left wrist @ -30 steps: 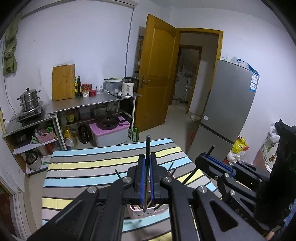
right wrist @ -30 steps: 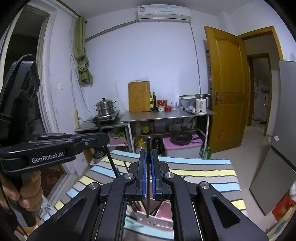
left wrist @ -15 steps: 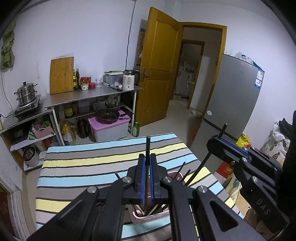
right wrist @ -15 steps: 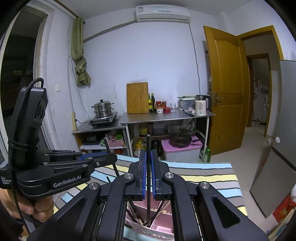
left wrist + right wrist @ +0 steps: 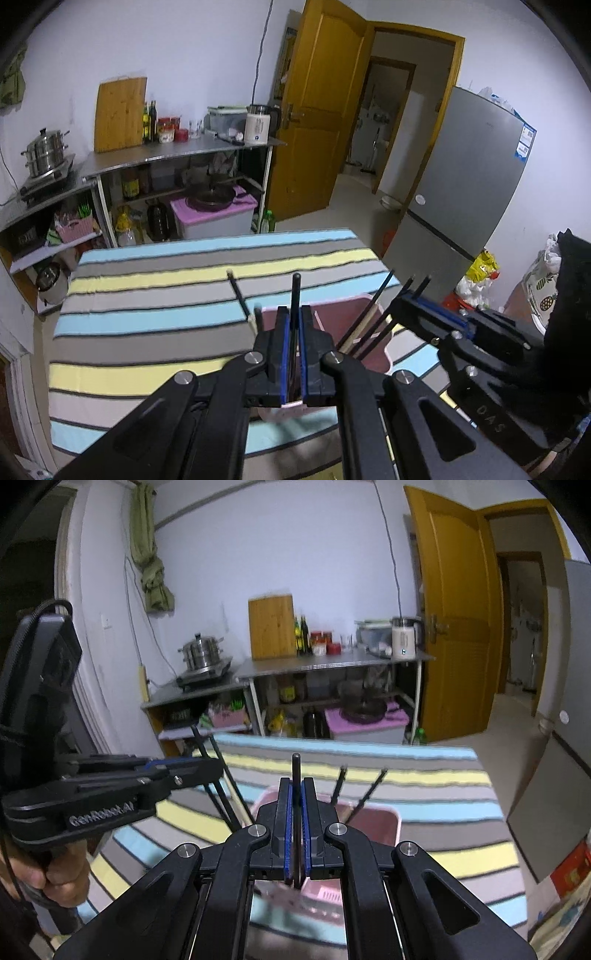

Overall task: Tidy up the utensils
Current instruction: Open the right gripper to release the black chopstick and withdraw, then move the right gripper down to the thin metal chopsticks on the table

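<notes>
My left gripper (image 5: 294, 317) is shut on a black chopstick (image 5: 295, 291) that stands upright between its blue pads. My right gripper (image 5: 295, 794) is shut on another black chopstick (image 5: 296, 771). Both hover just above a pink basket (image 5: 354, 314), which also shows in the right wrist view (image 5: 384, 823) and holds several chopsticks leaning outward. One loose chopstick (image 5: 238, 291) lies on the striped tablecloth (image 5: 147, 302) left of the basket. The right gripper shows in the left wrist view (image 5: 417, 299); the left gripper shows in the right wrist view (image 5: 210, 771).
The table's right edge drops toward a grey fridge (image 5: 465, 192). A steel counter (image 5: 177, 151) with a cutting board, bottles, a kettle and a steamer pot stands behind the table. An open wooden door (image 5: 317, 122) is at the back.
Both grippers have come lower and tilted down toward the pink basket, each still holding its chopstick. The basket and a loose chopstick on the cloth have come into clear view.
</notes>
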`<action>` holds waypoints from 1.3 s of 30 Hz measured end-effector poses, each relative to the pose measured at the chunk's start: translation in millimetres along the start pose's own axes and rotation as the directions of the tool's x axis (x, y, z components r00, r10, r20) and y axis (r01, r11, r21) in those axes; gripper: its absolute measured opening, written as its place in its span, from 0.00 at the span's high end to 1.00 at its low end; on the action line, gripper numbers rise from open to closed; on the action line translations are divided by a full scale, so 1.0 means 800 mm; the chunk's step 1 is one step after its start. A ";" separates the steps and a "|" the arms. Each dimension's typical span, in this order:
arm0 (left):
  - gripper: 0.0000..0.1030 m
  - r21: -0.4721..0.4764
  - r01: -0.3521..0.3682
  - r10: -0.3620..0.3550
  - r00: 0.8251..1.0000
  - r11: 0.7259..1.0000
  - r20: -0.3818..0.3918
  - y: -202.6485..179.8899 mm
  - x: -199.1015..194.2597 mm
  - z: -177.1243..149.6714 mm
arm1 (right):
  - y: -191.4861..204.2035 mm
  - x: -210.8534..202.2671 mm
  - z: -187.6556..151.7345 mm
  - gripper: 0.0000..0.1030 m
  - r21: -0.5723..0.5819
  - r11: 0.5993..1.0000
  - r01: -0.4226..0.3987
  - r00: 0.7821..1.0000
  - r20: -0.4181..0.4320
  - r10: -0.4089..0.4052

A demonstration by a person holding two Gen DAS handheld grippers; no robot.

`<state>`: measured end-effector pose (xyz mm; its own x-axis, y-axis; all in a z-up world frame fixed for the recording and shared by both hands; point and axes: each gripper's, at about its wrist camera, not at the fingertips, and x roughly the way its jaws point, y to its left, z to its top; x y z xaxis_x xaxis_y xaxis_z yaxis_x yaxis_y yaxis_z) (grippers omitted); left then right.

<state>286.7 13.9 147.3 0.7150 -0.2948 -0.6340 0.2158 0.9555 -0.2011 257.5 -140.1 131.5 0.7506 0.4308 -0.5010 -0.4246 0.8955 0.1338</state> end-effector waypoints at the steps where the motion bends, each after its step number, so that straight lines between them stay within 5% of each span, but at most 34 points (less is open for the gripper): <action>1: 0.95 -0.004 0.004 -0.004 1.000 1.000 -0.008 0.001 0.002 -0.005 | -0.001 0.004 -0.006 0.96 0.002 1.000 0.000 1.000 -0.014 0.000; 10: 0.94 -0.030 0.001 -0.002 1.000 1.000 -0.030 0.008 0.004 -0.031 | -0.008 -0.006 -0.015 0.95 0.032 0.999 -0.028 0.999 -0.040 0.029; 14: 0.81 -0.030 -0.011 0.011 1.000 0.999 -0.007 0.009 -0.010 -0.039 | -0.010 -0.020 -0.022 0.94 0.043 0.999 -0.030 0.999 -0.032 0.031; 22: 0.74 -0.028 0.002 -0.001 0.999 1.000 0.052 0.001 -0.049 -0.067 | -0.006 -0.058 -0.042 0.94 0.055 0.997 -0.049 0.999 0.000 0.049; 31: 0.65 -0.030 0.052 -0.049 0.994 0.998 0.095 -0.014 -0.092 -0.124 | 0.001 -0.094 -0.092 0.88 0.087 0.994 -0.071 0.997 -0.013 0.072; 39: 0.59 -0.056 0.035 -0.033 0.999 0.998 0.031 -0.014 -0.095 -0.186 | 0.007 -0.101 -0.153 0.86 0.130 0.987 -0.095 0.989 -0.104 0.109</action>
<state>130.6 25.0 86.6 0.7280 -0.3258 -0.6032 0.2031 0.9428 -0.2642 132.2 -184.2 67.9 0.6432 0.5117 -0.5696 -0.4249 0.8574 0.2905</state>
